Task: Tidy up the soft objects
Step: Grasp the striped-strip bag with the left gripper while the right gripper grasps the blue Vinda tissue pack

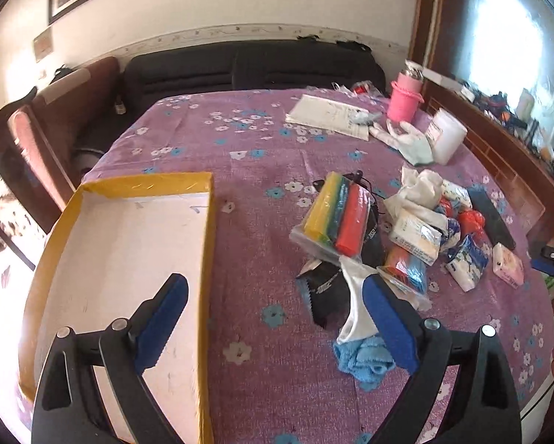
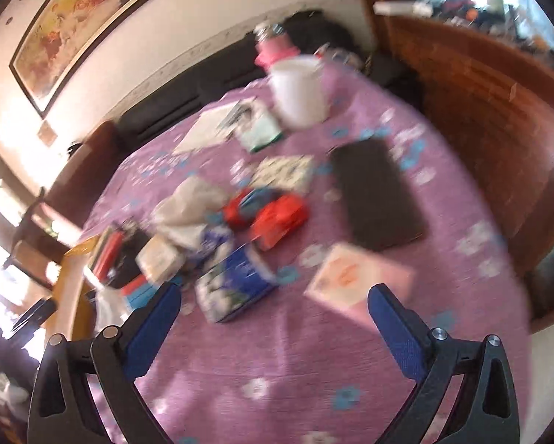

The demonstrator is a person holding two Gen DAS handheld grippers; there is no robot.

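A shallow cardboard box (image 1: 92, 229) with a yellow taped rim lies on the left of the purple flowered tablecloth (image 1: 262, 170). A pile of soft things lies to its right: a pack of yellow, green and red sponges (image 1: 334, 218), white socks (image 1: 421, 192), tissue packs (image 1: 416, 236), a blue cloth (image 1: 362, 360). My left gripper (image 1: 277, 296) is open and empty, its left finger over the box. My right gripper (image 2: 273, 299) is open and empty above the cloth, between a blue tissue pack (image 2: 236, 285) and a pink pack (image 2: 354, 281). The right wrist view is blurred.
A black flat case (image 2: 377, 196), a white tub (image 2: 299, 92), a pink bottle (image 1: 404, 96), papers (image 1: 329, 114) and white gloves (image 1: 406, 140) sit farther back. A black sofa (image 1: 247, 70) stands behind the table. A wooden cabinet (image 2: 480, 118) runs along the right.
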